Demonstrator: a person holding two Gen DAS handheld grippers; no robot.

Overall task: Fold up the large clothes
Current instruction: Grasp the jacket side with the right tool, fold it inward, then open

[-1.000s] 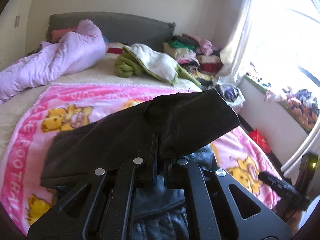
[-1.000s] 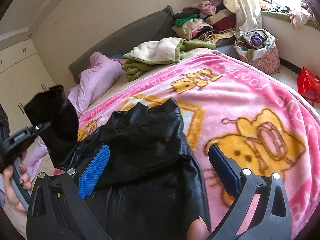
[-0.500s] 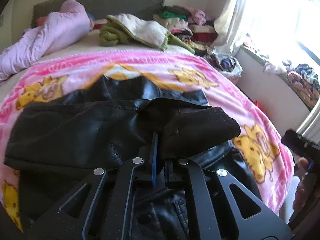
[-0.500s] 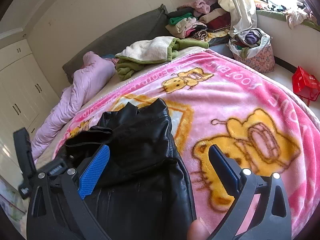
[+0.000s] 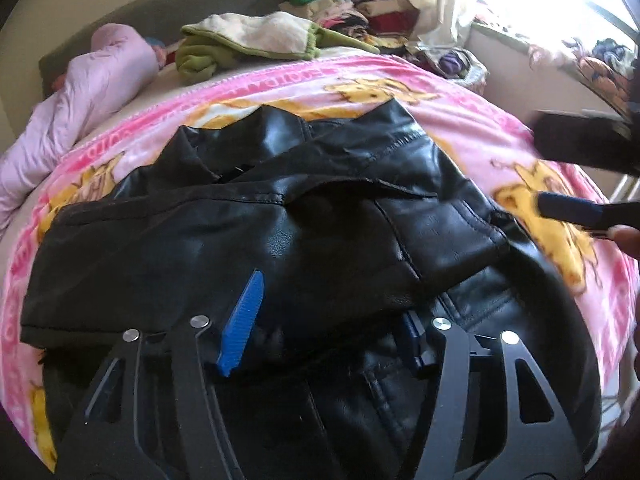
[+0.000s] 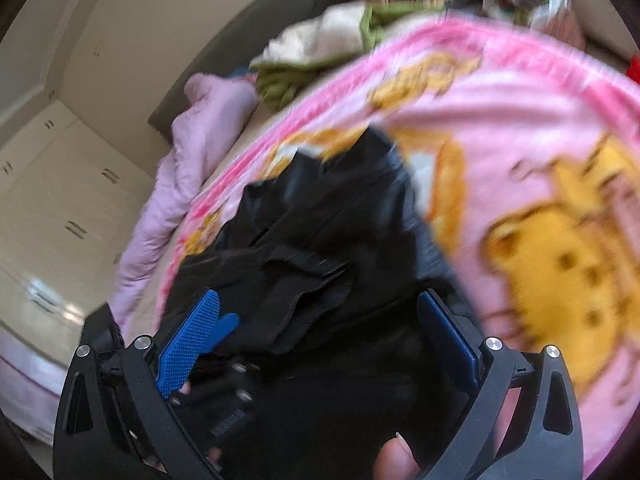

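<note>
- Left gripper [image 5: 328, 320] fingers: I read them as apart, jaws just opened; the folded sleeve lies between, unpinched.
- Black leather jacket [image 5: 320, 208] lies mid-bed on the pink blanket [image 5: 460, 92].
- Right gripper [image 6: 320, 340] fingers wide, over the jacket's near right part.

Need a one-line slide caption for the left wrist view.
Left claw, open after jaws just opened, above a black leather jacket folded on a pink cartoon blanket.
</note>
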